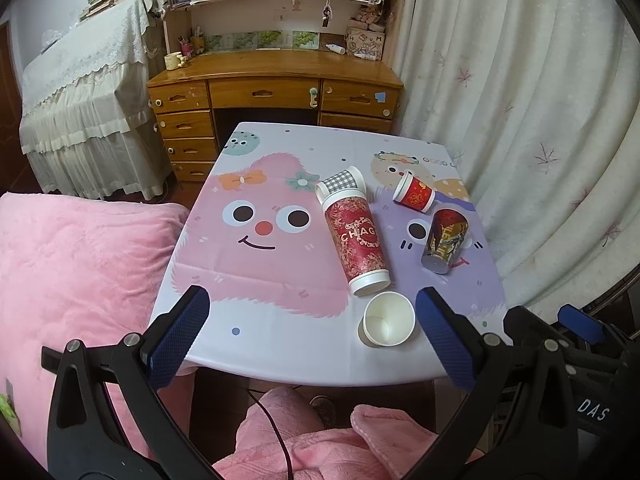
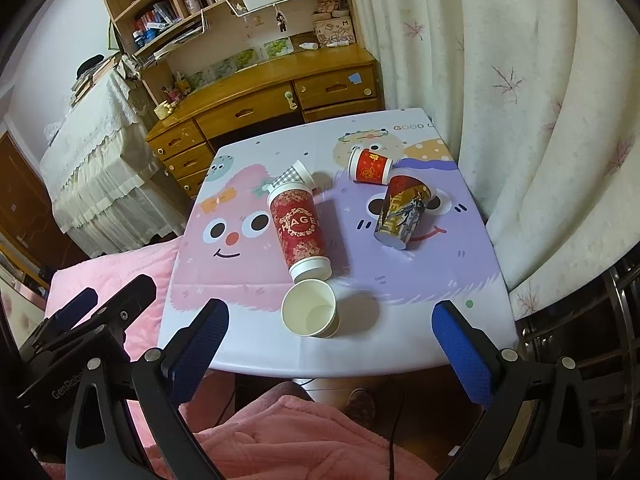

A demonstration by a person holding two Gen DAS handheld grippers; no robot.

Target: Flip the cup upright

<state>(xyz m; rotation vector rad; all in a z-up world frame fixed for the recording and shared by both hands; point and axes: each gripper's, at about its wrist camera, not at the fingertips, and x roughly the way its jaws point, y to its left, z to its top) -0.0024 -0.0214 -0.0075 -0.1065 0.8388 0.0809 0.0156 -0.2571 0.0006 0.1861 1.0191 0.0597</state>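
Several paper cups lie on their sides on the cartoon-print table (image 1: 256, 280). A plain white cup (image 1: 387, 319) (image 2: 309, 308) lies nearest, mouth toward me. A tall red cup (image 1: 358, 236) (image 2: 299, 232) lies behind it, with a checkered cup (image 1: 342, 182) (image 2: 294, 174) at its far end. A small red cup (image 1: 414, 192) (image 2: 370, 166) and a dark illustrated cup (image 1: 444, 240) (image 2: 402, 212) lie to the right. My left gripper (image 1: 312, 332) and right gripper (image 2: 330, 344) are open and empty, both held above the table's near edge.
A wooden desk (image 1: 276, 80) with shelves stands behind the table. A white curtain (image 1: 520, 100) hangs to the right, close to the table edge. A pink blanket (image 1: 80, 272) lies to the left, and a pink robe (image 2: 300, 440) below.
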